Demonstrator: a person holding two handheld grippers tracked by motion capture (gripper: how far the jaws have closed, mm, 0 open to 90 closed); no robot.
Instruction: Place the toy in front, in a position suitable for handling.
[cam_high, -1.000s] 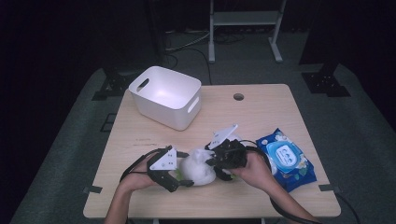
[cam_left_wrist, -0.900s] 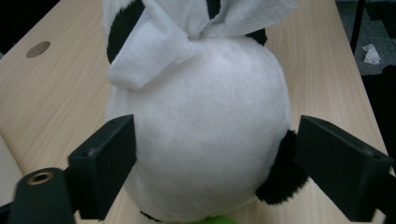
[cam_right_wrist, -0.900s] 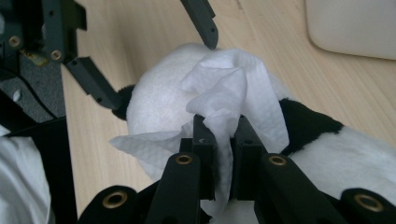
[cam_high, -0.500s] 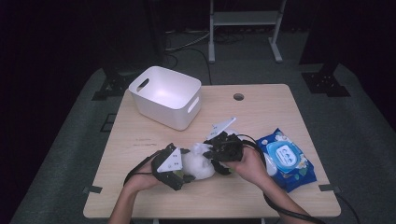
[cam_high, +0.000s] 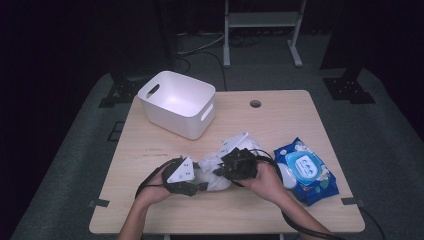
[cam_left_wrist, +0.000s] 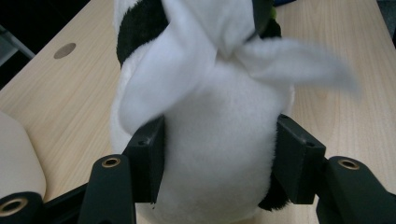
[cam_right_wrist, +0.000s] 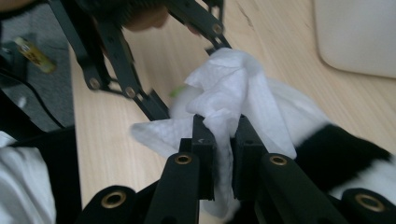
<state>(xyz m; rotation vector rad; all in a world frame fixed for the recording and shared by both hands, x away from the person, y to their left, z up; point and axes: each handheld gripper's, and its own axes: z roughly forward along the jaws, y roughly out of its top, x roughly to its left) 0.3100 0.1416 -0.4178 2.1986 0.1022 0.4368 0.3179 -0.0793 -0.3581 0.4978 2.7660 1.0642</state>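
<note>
Plush toy (cam_left_wrist: 219, 154), white with black patches, sits at the near middle of the worktop (cam_high: 300, 120), and the left claw (cam_left_wrist: 219, 163) has just been closing, its pads now pressed on the toy's white belly. Right claw (cam_right_wrist: 223, 158) pinches a white wipe (cam_right_wrist: 233, 98) tight against the toy, blue wipes pack (cam_high: 306, 171) just beside, white bin (cam_high: 176, 102) farther back.

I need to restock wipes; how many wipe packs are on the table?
1. The blue wipe pack lies at the table's right edge, beside the right hand. One loose wipe is out, pinched in the right gripper.
</note>
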